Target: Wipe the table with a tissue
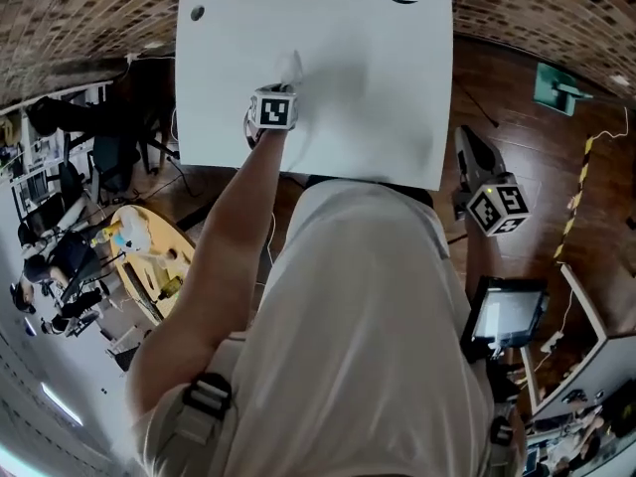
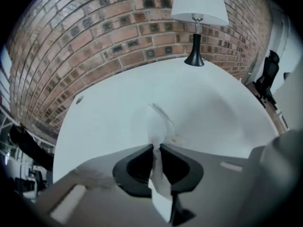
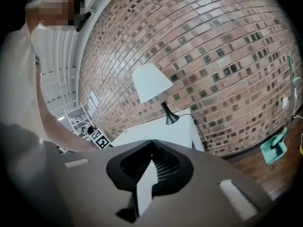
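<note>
1. The only print I can make out is the black-and-white square pattern on each gripper's cube. One such marker faces up on the left gripper (image 1: 286,79), another on the right gripper (image 1: 467,142) (both are patterns, not letters).
2. The left gripper's fingers (image 2: 142,162) are closed on the tissue (image 2: 158,126). A thin band of the white paper is pinched between the two dark pads, and the rest bunches out ahead of the tips, at 12 o'clock from them.
3. In the head view the tissue sits on the white tabletop (image 1: 378,87), just past the left gripper's cube at 12 o'clock. That puts it left of the tabletop's middle and nearer the person's edge than the far one.
4. The left gripper points steeply down at the tabletop, and the bunched end of the tissue looks to be touching the surface.
5. The right gripper's fingers (image 3: 168,167) are together at the tips. A flat white strip shows in the slot behind them, and I cannot tell what it is.
6. The right gripper is off the tabletop, at 3 o'clock from its near right corner, over the wooden floor (image 1: 556,147).
7. A lamp (image 2: 196,13) with a white shade and a black base stands at the tabletop's far edge, at 12 o'clock from the tissue, in front of a brick wall (image 2: 94,41).
8. A small dark round spot (image 1: 197,13) marks the tabletop's far left corner, at 10 o'clock from the tissue.
</note>
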A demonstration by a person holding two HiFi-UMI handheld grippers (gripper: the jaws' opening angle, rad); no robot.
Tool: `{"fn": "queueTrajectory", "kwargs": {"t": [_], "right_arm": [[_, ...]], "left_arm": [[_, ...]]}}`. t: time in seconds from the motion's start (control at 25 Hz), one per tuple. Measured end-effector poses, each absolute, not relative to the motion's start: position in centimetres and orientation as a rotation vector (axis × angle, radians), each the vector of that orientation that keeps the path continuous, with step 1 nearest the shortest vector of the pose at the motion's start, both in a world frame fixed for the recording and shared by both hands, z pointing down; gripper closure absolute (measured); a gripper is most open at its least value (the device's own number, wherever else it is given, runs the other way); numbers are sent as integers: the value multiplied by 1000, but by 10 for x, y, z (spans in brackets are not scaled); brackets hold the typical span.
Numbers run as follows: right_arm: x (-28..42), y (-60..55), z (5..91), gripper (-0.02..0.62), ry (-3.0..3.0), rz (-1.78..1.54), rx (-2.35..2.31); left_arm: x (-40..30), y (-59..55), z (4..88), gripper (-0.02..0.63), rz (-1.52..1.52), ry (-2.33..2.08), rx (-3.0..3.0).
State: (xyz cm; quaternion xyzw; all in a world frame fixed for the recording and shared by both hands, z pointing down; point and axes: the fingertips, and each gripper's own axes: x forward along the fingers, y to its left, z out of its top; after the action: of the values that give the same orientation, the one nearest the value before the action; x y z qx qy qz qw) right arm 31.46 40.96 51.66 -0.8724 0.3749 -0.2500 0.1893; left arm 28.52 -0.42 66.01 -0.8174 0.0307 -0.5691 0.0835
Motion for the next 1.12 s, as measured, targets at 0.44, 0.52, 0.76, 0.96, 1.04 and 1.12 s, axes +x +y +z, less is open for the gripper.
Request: {"fn": "queueTrajectory", "kwargs": {"t": [0.44,0.52,0.76,0.96,1.04,1.12], "right_arm": [[286,309,482,588,1353,-698,-2428],[267,289,477,588,1416,-695,-2409],[188,235,476,588,1585,-736,-2375],[146,178,461,588,1753,-683,-2371],[133,166,452,588,1794,-661,-2350],[127,162,446,588,1821,-659,-2342]], "left_arm": [[233,63,593,569,-1408,-220,-3042],[215,74,579,569,-1315,-298,-3130],[145,95,543,569,-980,-574,-3312],[107,60,501,569,-747,-595,-3354],[97,54,495,569,-715,-578,-3357],[93,56,491,569,-695,-588,-3348]]}}
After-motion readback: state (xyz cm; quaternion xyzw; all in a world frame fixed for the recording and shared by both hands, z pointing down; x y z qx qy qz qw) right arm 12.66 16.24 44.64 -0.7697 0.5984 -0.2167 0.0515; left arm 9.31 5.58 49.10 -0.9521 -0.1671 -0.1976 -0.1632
